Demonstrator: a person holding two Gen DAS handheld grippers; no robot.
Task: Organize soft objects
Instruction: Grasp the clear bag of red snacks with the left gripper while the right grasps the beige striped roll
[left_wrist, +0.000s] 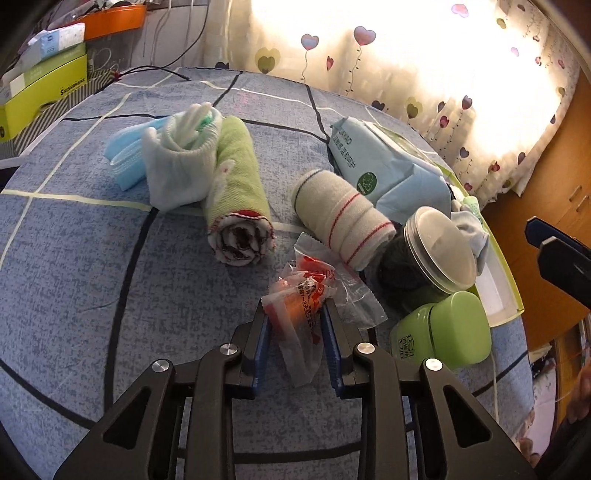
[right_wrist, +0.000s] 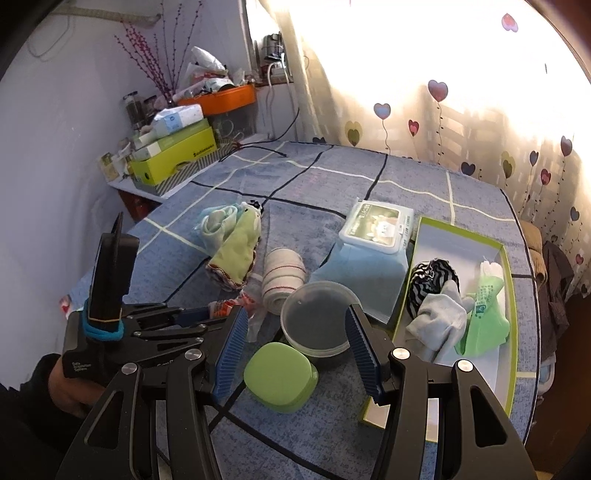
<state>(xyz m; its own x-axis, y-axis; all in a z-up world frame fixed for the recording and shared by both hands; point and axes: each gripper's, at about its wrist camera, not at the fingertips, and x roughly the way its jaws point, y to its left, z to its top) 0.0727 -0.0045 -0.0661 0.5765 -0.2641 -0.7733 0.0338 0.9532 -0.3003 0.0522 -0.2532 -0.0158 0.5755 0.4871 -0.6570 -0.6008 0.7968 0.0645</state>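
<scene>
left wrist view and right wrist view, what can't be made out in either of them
- Crinkly clear-and-orange plastic packet: whether the left gripper pinches it; in the right wrist view the gripper body hides the contact.
- Round clear plastic tub with dark contents: contents unidentifiable through the cloudy lid.
- Green-rimmed white cardboard box: near end hidden by the right gripper.
- Window behind the heart-print curtain: overexposed.

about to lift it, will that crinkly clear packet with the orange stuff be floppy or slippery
Probably floppy: the clear packet lies crumpled between the left gripper jaws, its tail sagging. The glossy film may slide on the pads. It looks thin, so likely light.
</scene>
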